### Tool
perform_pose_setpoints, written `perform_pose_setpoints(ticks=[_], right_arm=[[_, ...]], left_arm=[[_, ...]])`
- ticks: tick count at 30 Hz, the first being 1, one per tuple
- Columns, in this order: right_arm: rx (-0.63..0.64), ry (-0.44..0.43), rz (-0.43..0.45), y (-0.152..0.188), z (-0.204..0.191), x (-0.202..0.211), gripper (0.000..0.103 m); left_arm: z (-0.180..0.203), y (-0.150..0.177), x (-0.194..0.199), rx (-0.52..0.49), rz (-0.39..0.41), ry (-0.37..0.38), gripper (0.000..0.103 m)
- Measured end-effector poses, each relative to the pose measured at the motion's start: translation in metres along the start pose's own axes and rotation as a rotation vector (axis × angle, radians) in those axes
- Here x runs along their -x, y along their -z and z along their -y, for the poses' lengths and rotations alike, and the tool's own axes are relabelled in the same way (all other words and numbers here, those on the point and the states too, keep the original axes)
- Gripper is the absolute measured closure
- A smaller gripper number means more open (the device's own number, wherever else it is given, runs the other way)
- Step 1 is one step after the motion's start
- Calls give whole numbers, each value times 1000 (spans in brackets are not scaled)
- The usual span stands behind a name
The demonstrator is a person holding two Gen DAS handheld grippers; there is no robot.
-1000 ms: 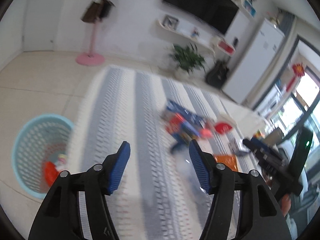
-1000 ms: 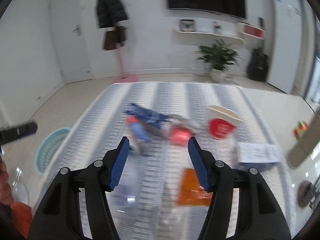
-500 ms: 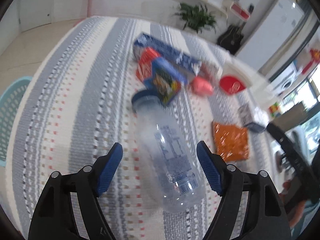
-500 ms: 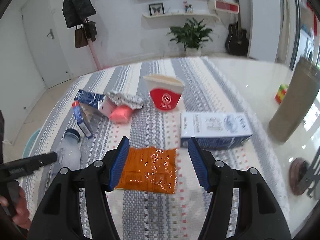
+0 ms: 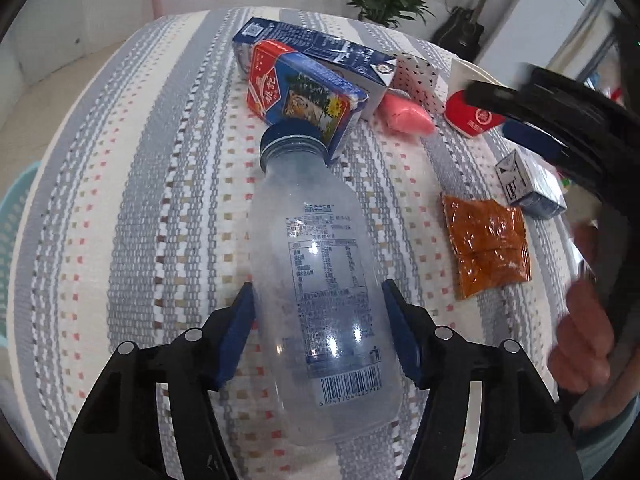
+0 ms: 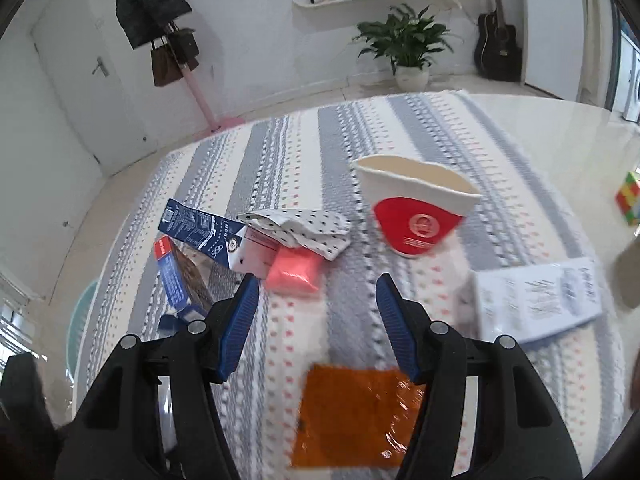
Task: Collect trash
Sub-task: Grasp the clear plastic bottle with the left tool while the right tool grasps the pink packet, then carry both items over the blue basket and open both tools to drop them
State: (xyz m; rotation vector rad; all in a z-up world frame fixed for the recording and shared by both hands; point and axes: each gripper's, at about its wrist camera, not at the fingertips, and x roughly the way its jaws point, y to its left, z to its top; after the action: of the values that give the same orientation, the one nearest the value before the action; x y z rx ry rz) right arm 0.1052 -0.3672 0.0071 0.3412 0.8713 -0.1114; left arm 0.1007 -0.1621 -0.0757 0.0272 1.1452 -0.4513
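Observation:
A clear plastic bottle (image 5: 320, 280) with a blue cap lies on the striped cloth (image 5: 140, 200), cap pointing away. My left gripper (image 5: 318, 312) is open with the bottle's lower body between its blue pads, which sit close to both sides. My right gripper (image 6: 316, 312) is open and empty above the cloth, with an orange sachet (image 6: 352, 416) just below it and a pink packet (image 6: 294, 270) just ahead. The right gripper also shows at the right of the left wrist view (image 5: 560, 120).
On the cloth lie a red-and-blue carton (image 5: 300, 92), a blue-and-white carton (image 6: 208, 236), a dotted wrapper (image 6: 304, 228), a red-and-white paper cup (image 6: 416, 212) and a white box (image 6: 536, 300). A teal basket (image 5: 12, 208) stands on the floor at left.
My left gripper has moved forward and down so the bottle now lies between its fingers. My right gripper has swung left and lower, over the orange sachet.

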Motion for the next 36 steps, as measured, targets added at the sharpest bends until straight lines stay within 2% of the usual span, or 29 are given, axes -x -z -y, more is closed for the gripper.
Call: perform_pose_setpoints(ticks=[3,8,12,15,18,22,30,36], right_arm=[[-24,-18,-62,-6,-9,-27,46],[5,43,-85,-10,-23,-58,47],[14,74,-111,-12,-27,-77,54],[19,79,-126,-12,-26,-86,66],[22,74,-130,-12,-24,-89,67],[17,71,-117,-2,-19,-74,68],[25,33,-47,29,-28,-6,69],[97,-23,69,29,-68,54,69]], left_arm=[[-3,2,2,-20,7,19,43],[-10,4,6,-27,19,24,43],[-14,6,8,-25,23,41,44],[-19,7,12,-20,24,50,44],[-25,9,17,-17,31,53,44],[-35,11,31,-11,50,62,44],[-54,9,76,30,140,108,45],[-84,12,123,85,250,120,45]])
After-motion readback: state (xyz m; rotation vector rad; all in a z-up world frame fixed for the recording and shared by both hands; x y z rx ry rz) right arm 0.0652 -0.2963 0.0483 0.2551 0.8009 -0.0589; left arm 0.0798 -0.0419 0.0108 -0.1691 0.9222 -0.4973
